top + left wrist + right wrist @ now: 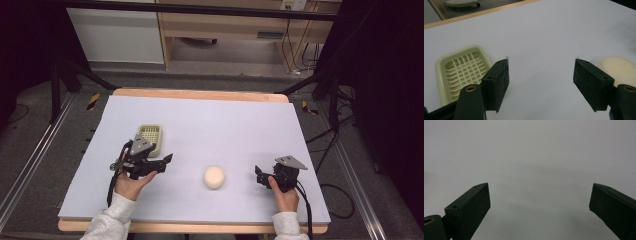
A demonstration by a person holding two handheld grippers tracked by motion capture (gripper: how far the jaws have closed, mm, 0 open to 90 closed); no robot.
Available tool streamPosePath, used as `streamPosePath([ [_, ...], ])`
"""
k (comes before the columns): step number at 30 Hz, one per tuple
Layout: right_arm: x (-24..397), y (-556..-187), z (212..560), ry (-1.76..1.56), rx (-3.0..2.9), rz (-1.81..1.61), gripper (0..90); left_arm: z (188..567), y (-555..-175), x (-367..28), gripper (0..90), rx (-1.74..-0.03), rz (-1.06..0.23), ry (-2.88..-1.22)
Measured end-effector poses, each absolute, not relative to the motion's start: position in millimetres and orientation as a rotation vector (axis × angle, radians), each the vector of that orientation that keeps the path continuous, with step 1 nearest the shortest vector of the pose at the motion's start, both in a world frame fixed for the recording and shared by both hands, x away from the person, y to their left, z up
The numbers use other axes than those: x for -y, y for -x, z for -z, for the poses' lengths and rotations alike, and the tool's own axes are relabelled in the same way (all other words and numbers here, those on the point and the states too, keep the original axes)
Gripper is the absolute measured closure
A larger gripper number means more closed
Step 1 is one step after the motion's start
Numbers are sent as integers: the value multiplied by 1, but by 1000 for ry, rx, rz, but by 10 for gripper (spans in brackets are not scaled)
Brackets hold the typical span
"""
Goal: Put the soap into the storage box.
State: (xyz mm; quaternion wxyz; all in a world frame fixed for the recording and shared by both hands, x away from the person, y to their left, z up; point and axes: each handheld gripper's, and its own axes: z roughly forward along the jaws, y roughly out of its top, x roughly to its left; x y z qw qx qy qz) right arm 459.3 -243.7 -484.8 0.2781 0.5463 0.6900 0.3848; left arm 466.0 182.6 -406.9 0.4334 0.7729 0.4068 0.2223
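In the left gripper view we see the fingers (499,82) of the left gripper (541,85) spread apart, with bare surface between them and nothing held. Just beyond the left-hand finger in that view lies a pale green soap dish (461,72) with a slotted grid floor, flat on the surface. Behind the right-hand finger sits a cream-coloured bar of soap (620,68), partly hidden by that finger; we cannot tell whether the 2 touch.

In the right gripper view the fingers (471,207) of the right gripper (540,202) also stand wide apart, and between them we see plain pale surface.

From the high view we find the left gripper (167,159) held in the person's left hand (131,185), just in front of the soap dish (150,136), its fingers pointing toward the middle of the surface (210,120). The soap (214,177) rests by itself near the front edge, between the 2 grippers and apart from both. The right gripper (260,176) is held in the right hand (284,197) to the right of the soap, its fingers turned toward it. Each gripper carries a grey 3-cornered plate on top and trails a black cable toward the person's sleeves.
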Motion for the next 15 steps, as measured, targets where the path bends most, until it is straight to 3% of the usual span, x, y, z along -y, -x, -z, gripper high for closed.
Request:
streamPosePath([
  [15, 243, -460, 486, -1463, -1851, -1035, 38, 404, -466, -153, 284, -973, -541, -1948],
])
